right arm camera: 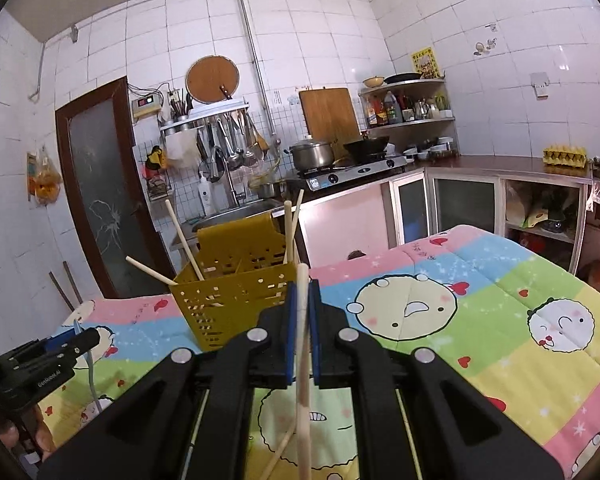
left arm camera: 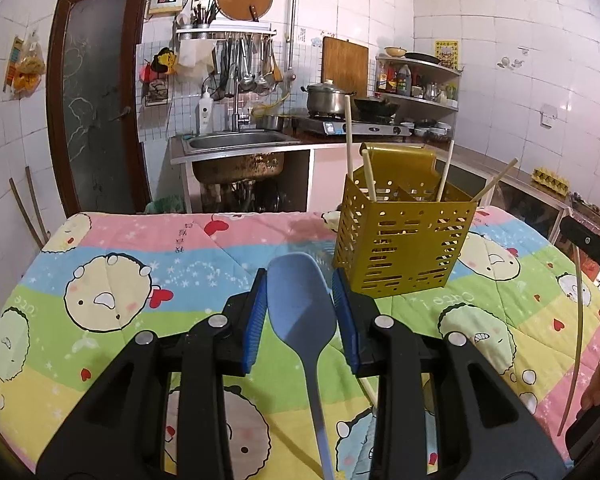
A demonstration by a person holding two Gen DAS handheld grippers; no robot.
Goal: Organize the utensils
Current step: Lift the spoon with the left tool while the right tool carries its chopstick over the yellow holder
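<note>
Left gripper (left arm camera: pixel 300 280) jaws spread around blue plastic spoon (left arm camera: pixel 298 304) lying on cartoon-print quilted tabletop (left arm camera: pixel 140 264); right gripper (right arm camera: pixel 303 312) jaws pinching pale wooden chopstick (right arm camera: pixel 302 360); perforated yellow plastic utensil holder (left arm camera: pixel 400 240) just beyond, chopsticks leaning inside; loose chopstick (right arm camera: pixel 280 450) beneath.

Both views are evenly and fairly brightly lit by indoor light with a pinkish cast. Glare spots sit on the white wall tiles (right arm camera: pixel 332 16) at upper right. Shadows are soft. Fisheye bending curves the edges, and corners are vignetted black.
</note>
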